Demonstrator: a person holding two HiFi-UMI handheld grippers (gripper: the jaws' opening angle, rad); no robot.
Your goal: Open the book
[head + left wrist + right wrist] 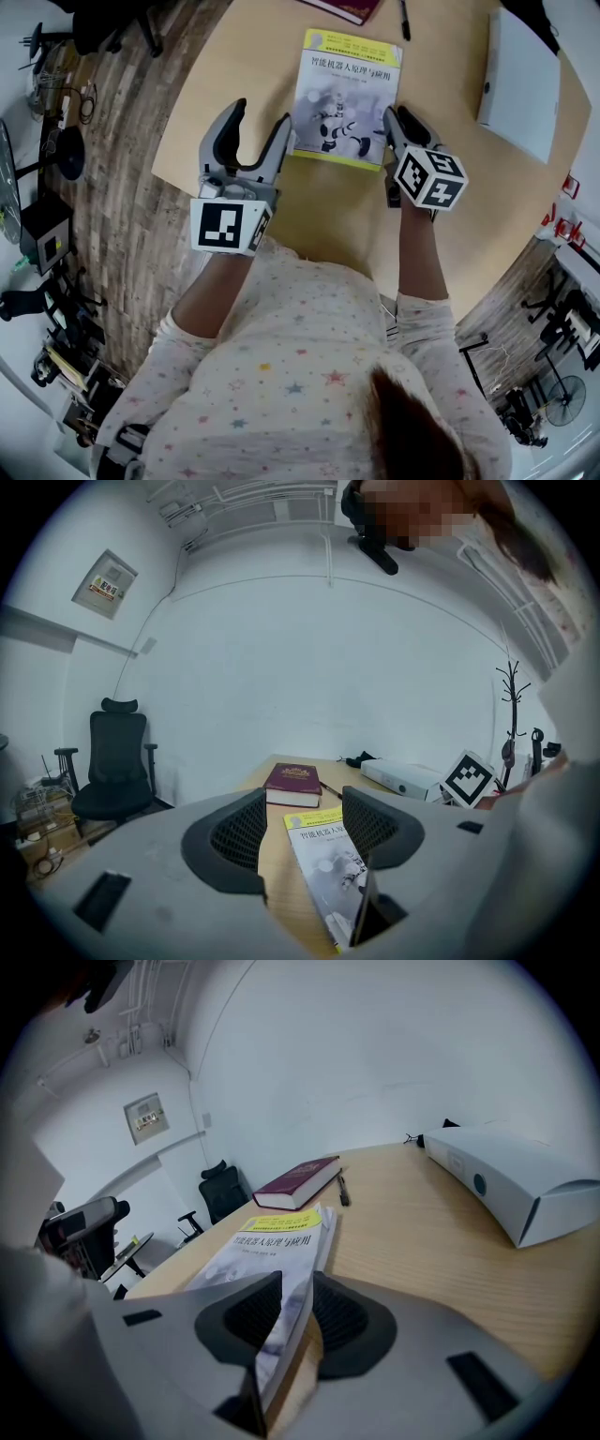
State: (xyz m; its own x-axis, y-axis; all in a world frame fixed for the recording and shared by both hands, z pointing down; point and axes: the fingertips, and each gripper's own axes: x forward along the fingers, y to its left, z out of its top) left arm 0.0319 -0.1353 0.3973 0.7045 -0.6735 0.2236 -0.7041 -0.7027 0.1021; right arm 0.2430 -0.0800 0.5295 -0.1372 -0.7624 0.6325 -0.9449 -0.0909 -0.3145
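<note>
Wooden table (347, 211) holds the book (345, 98), near corner hidden inside right tool (396, 115).

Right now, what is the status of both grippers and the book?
Left hand-held gripper open, beside book. Right hand-held gripper shut on cover edge, slightly lifted. Nothing blocking.

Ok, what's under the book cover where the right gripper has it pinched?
The right gripper is shut on the edge of the book cover, which is raised a little. Under it only white page edges show, above the table. The cover hides the first page's face.
</note>
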